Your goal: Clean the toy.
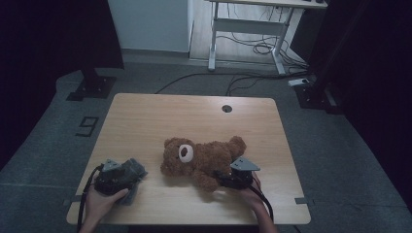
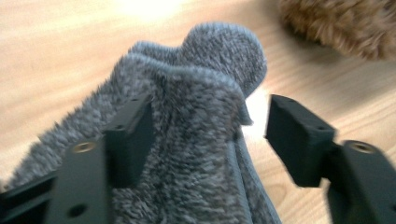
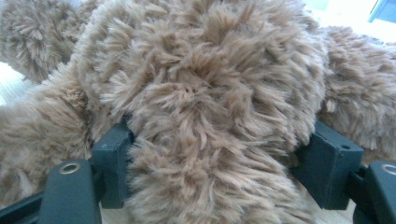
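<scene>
Fur, long and tan-brown, is covering the teddy bear (image 1: pixel 201 160) that is lying on its back near the middle of the pale wood-grain table (image 1: pixel 145 116), its round head with the white muzzle patch pointing toward the person's left. The right gripper (image 1: pixel 224 180) is sitting at the bear's near side, and in the right gripper view its two blocky black jaws are pressing into either flank of a plump, shaggy limb (image 3: pixel 210 116), grasping it. To the left of the bear, well apart from it, a grey fleecy cloth (image 1: pixel 133 171) is lying crumpled under the left gripper (image 1: pixel 127 175). In the left gripper view the cloth (image 2: pixel 196 126) is showing a short, nubby pile and a rounded, folded-over top edge; one jaw is lying against the fabric while the other is standing clear of it with bare table between, so the left gripper is released. A corner of the bear's fur (image 2: pixel 341 23) is showing beyond the cloth.
</scene>
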`<state>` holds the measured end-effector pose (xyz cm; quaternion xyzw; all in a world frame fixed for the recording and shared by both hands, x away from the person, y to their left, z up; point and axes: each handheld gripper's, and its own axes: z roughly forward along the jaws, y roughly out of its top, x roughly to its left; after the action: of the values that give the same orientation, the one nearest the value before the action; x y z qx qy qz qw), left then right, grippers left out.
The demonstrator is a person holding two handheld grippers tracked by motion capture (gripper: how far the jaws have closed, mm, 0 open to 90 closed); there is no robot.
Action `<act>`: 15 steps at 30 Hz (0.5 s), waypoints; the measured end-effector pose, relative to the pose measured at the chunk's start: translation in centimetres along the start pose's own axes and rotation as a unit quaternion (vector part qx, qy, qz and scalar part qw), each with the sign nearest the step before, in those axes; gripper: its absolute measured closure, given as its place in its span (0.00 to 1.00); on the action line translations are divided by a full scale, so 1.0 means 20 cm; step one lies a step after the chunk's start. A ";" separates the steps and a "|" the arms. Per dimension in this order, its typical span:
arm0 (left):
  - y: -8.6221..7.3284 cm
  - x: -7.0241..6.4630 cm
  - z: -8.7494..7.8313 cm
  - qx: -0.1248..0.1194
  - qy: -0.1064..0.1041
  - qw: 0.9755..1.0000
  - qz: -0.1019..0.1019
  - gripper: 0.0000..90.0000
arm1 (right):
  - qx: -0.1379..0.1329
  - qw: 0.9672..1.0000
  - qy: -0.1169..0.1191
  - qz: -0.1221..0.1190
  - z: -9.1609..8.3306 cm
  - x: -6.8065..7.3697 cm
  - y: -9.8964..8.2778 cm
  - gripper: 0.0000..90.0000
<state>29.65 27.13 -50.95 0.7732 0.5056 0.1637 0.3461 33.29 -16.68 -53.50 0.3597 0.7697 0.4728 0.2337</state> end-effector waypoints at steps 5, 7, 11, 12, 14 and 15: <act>0.06 -0.02 -0.04 -0.032 -0.007 0.999 0.009 0.20 | -0.009 1.000 -0.003 -0.001 0.04 0.00 0.01 0.24; 0.10 -0.04 -0.07 -0.048 -0.012 0.999 0.016 0.17 | -0.014 1.000 -0.001 -0.003 0.05 0.00 0.01 0.22; 0.18 -0.09 -0.13 -0.078 -0.031 0.996 0.031 0.18 | -0.026 1.000 -0.002 -0.014 0.01 -0.01 0.03 0.18; 0.19 -0.11 -0.12 -0.081 -0.036 0.995 0.035 0.18 | -0.033 0.999 -0.007 -0.016 -0.01 -0.01 0.03 0.20; 0.20 -0.13 -0.11 -0.082 -0.041 0.995 0.041 0.18 | -0.043 0.999 -0.010 -0.014 -0.03 -0.01 0.04 0.21; 0.22 -0.18 -0.08 -0.079 -0.051 0.994 0.051 0.18 | -0.061 0.998 -0.016 -0.008 -0.07 -0.02 0.05 0.21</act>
<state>30.09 23.47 -46.29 0.7756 0.4325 0.1805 0.4229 32.87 -17.43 -51.94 0.3457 0.7389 0.5110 0.2710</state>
